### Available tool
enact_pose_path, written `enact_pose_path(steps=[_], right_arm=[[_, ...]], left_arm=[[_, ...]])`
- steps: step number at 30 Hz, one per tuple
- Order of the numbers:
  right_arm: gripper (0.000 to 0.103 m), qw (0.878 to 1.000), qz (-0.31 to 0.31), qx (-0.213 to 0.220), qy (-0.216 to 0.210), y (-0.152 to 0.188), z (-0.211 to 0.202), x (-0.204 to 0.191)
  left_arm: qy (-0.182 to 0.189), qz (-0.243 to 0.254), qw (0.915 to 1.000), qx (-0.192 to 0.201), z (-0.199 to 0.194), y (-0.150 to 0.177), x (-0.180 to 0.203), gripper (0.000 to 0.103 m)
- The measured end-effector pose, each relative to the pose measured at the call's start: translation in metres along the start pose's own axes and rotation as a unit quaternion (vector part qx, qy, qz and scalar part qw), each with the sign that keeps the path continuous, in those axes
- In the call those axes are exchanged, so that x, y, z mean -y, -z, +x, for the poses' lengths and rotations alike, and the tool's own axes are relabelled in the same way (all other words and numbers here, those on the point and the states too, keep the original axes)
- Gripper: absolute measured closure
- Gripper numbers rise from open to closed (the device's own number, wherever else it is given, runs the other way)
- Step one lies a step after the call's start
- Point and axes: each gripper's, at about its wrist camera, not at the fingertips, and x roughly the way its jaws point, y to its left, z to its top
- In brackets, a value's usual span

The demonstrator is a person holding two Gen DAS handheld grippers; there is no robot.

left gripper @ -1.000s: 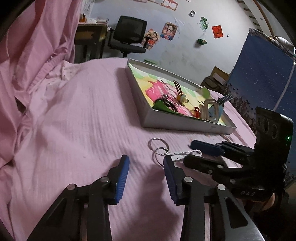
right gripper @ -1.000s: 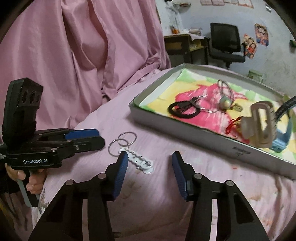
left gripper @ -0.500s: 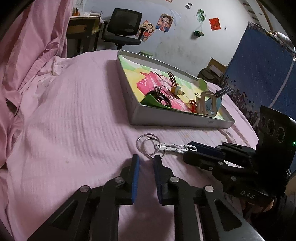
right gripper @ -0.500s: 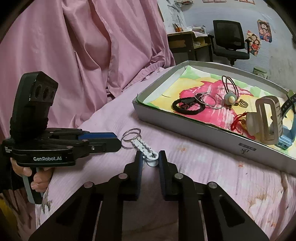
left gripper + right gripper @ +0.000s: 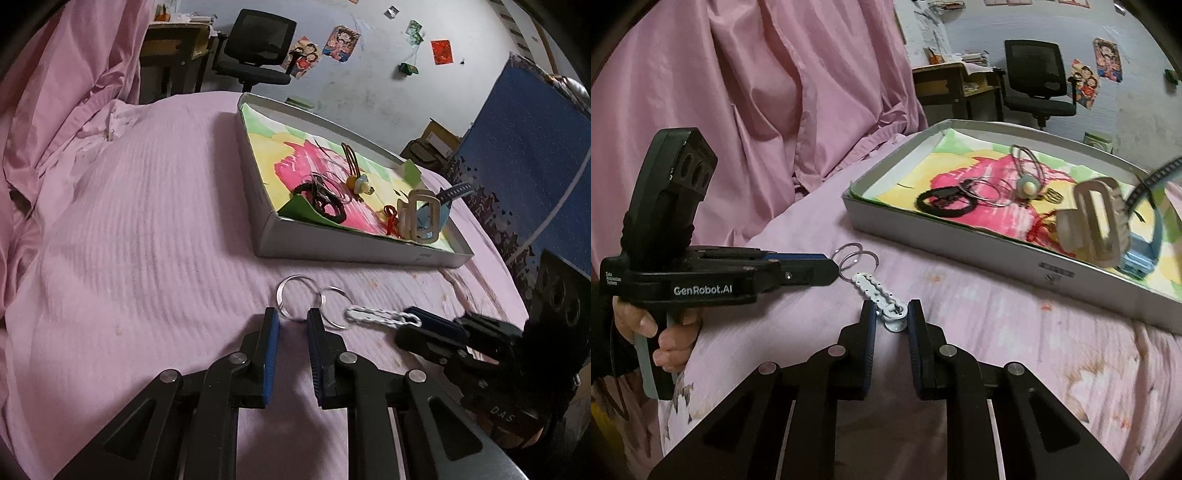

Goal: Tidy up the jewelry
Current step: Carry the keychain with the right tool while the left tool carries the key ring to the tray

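Pink curtains (image 5: 746, 92) hang at left above a pink bedsheet (image 5: 140, 229). The left gripper (image 5: 291, 321) pinches the keychain's rings (image 5: 295, 299); the right gripper (image 5: 891, 314) clamps its white clasp (image 5: 894, 317), both having just closed. Beyond lie a jewelry tray (image 5: 354, 254), office chair (image 5: 258, 44) and postered wall (image 5: 369, 74).

Tray (image 5: 354, 254) wall blocks ahead; sheet (image 5: 147, 236) left free.
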Motion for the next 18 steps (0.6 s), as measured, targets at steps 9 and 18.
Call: enact_pose_path(steps=[9,18], right_arm=[[0.088,0.999,0.039,0.013,0.012,0.011,-0.010,0.017],[0.088,0.997,0.074,0.021,0.021,0.021,-0.019,0.034]], left_arm=[[0.007,-0.033,0.9994,-0.012,0.013,-0.012,0.001,0.088],[0.012,-0.065,0.9977,-0.014,0.023,-0.017,0.001,0.088]])
